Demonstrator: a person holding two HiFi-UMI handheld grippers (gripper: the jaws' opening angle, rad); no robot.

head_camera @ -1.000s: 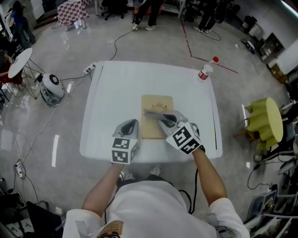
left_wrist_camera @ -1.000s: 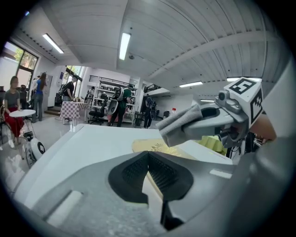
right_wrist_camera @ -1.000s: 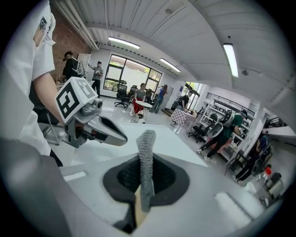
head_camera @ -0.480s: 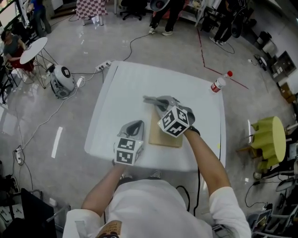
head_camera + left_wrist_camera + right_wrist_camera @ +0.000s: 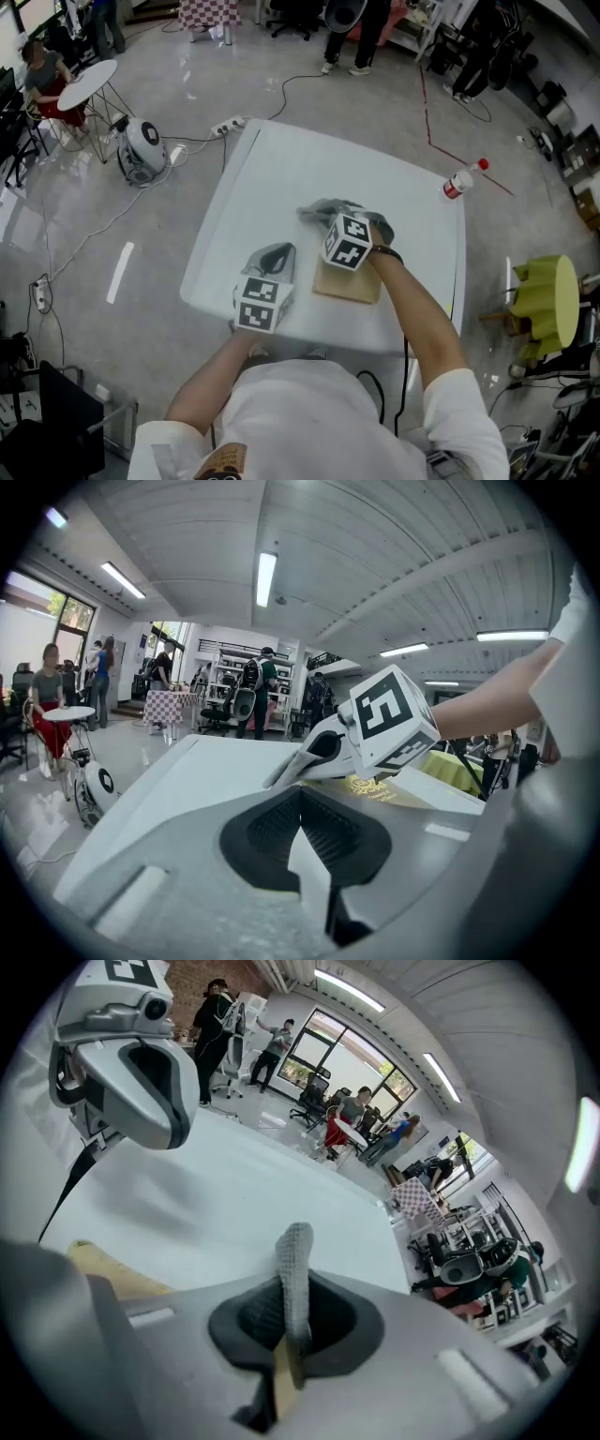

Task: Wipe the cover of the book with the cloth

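Starting nearest the person, the left gripper (image 5: pixel 276 253) stood over the near part of the white table (image 5: pixel 281 178), jaws together and empty, just left of the book (image 5: pixel 354 284) and not touching it. The book lay flat near the front edge, its tan cover up, its far half hidden beneath the right gripper (image 5: pixel 323 217). That gripper was clamped on the grey cloth (image 5: pixel 322 207), whose folded end stood up past the jaw tips. The cloth lay at the book's far left corner, apparently over bare table as much as cover.

Judged step: the far end of a wiping stroke. The next move called for drawing the cloth back across the cover under light downward pressure. The book was unheld and could slide; the left gripper was placed to steady it.

Nothing on the table obstructed the stroke. A bottle (image 5: pixel 462 180) stood well apart at the far right corner. Beyond, on the floor, were a power strip (image 5: pixel 228 125) and a round white device (image 5: pixel 145 145).
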